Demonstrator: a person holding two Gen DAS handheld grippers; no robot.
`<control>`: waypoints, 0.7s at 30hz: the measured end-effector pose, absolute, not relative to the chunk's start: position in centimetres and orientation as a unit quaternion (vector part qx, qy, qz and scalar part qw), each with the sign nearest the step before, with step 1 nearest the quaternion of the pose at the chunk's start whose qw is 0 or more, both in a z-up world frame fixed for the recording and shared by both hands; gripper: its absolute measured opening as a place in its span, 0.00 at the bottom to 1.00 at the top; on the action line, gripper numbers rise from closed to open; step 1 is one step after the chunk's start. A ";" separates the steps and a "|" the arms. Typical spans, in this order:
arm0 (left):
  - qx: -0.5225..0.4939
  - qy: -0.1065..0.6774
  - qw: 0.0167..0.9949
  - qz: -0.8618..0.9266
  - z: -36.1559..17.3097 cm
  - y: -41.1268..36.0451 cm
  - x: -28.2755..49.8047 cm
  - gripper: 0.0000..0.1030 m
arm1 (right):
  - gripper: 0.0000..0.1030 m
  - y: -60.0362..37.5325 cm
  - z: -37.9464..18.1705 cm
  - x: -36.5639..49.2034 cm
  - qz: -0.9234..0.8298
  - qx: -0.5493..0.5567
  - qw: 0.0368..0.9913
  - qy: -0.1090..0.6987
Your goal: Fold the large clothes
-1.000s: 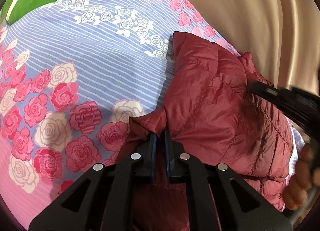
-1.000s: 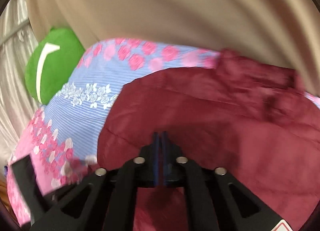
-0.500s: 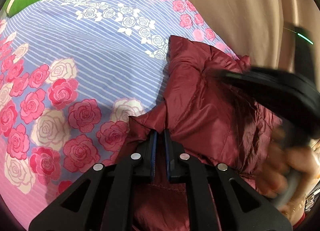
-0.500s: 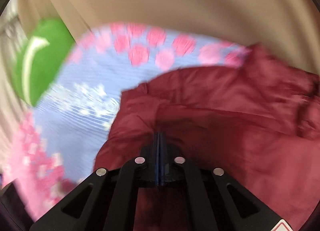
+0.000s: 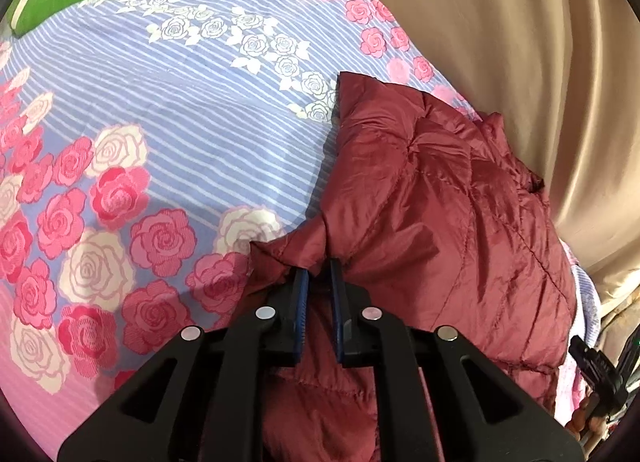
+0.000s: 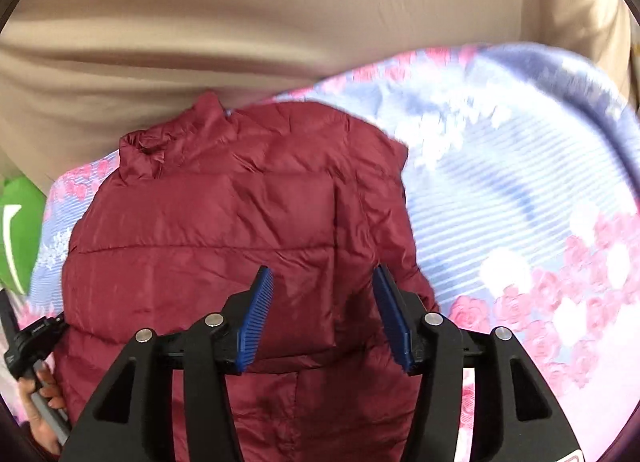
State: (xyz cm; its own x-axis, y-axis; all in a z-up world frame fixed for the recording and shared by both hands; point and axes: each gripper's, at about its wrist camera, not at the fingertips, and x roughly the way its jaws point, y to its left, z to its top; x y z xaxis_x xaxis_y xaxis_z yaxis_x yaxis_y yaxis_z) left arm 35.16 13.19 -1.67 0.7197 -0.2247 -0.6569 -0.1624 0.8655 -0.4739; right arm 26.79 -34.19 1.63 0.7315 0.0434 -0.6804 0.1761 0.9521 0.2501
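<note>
The maroon puffer jacket (image 6: 240, 230) lies on the rose-print bedspread (image 5: 160, 142), its collar (image 6: 160, 146) at the far end from the right gripper (image 6: 324, 314), so the long axis runs straight ahead of that tool. The right gripper hangs over the jacket's near portion, jaws apart and just opened, with nothing pinched between them. The left gripper (image 5: 318, 302) stands at the jacket's opposite side, clamped narrowly on a bunched fold of its edge (image 5: 288, 250). Judgement: the right gripper is nearer the free right-hand edge and better placed to take it.
</note>
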 end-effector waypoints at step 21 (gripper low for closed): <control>-0.179 0.386 0.905 0.022 -1.4 11.7 36.2 0.04 | 0.00 -29.8 -1.4 32.8 -0.070 0.076 0.924 0.369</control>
State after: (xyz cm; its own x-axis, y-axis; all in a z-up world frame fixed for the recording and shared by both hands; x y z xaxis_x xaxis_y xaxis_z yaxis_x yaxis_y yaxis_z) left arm 36.17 11.70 -1.42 0.7007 -0.0983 -0.7067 -0.1775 0.9353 -0.3061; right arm 32.77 -29.78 -1.39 0.7181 -0.0734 -0.6921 0.1861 0.9784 0.0894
